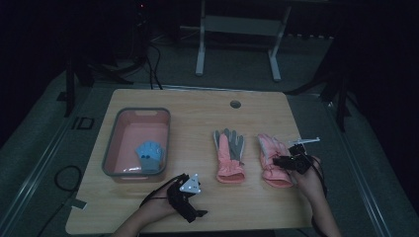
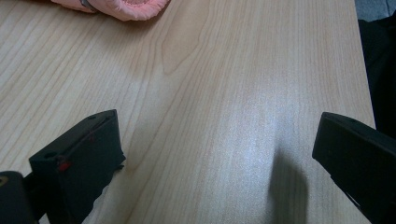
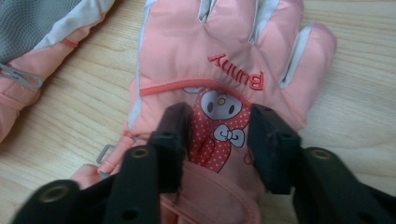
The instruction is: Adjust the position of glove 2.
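Two pink gloves lie side by side on the wooden table (image 1: 197, 113). The left one (image 1: 230, 155) (image 3: 42, 42) lies grey palm up. The right one (image 1: 272, 158) (image 3: 224, 46) shows a bunny picture and the word "Bunny". My right gripper (image 1: 286, 160) (image 3: 219, 135) sits on its wrist end, jaws close together with a fold of the padded fabric pinched between them. The glove still rests on the table. My left gripper (image 1: 192, 197) (image 2: 217, 126) hovers wide open over bare wood near the front edge, a pink cuff (image 2: 121, 7) beyond it.
A grey-rimmed pink bin (image 1: 111, 148) stands at the left with a small blue glove (image 1: 149, 153) inside. A round cable hole (image 1: 235, 104) is at the table's back. A white frame (image 1: 237, 29) stands on the floor behind.
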A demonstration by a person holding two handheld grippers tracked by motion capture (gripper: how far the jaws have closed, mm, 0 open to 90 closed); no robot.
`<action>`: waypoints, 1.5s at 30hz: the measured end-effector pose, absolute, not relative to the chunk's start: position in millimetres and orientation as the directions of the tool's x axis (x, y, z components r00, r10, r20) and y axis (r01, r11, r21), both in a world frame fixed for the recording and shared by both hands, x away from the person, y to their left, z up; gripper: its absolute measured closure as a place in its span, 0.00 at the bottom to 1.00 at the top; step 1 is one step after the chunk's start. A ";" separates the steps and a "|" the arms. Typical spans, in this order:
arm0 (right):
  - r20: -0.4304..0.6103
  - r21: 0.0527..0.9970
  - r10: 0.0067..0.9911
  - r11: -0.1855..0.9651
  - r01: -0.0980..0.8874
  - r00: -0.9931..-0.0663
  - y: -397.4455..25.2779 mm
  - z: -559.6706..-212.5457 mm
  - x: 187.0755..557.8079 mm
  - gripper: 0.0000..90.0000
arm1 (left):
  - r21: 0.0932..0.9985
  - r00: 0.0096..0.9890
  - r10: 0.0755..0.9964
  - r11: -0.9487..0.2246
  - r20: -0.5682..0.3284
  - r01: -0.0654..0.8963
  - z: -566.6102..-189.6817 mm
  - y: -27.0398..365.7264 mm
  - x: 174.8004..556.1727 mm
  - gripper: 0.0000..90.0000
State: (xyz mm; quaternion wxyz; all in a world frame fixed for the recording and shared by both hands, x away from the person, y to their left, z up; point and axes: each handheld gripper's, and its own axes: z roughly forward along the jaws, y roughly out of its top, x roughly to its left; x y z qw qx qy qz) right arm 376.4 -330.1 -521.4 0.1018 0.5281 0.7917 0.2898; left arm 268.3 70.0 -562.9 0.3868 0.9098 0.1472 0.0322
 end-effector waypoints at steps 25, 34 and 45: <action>0.096 0.707 0.935 0.177 0.685 -0.341 -290.6 -447.2 354.8 0.99 | 0.718 0.956 0.290 -0.655 -0.046 0.234 -562.5 70.5 267.2 0.02; 0.110 0.743 0.905 0.200 0.638 -0.412 -248.0 -414.0 350.7 0.99 | 0.724 0.955 0.295 -0.649 -0.043 0.233 -561.6 70.5 266.2 0.02; 0.122 0.756 0.889 0.205 0.622 -0.442 -198.6 -412.5 344.8 0.99 | 0.723 0.956 0.291 -0.652 -0.039 0.228 -561.8 70.1 265.4 0.02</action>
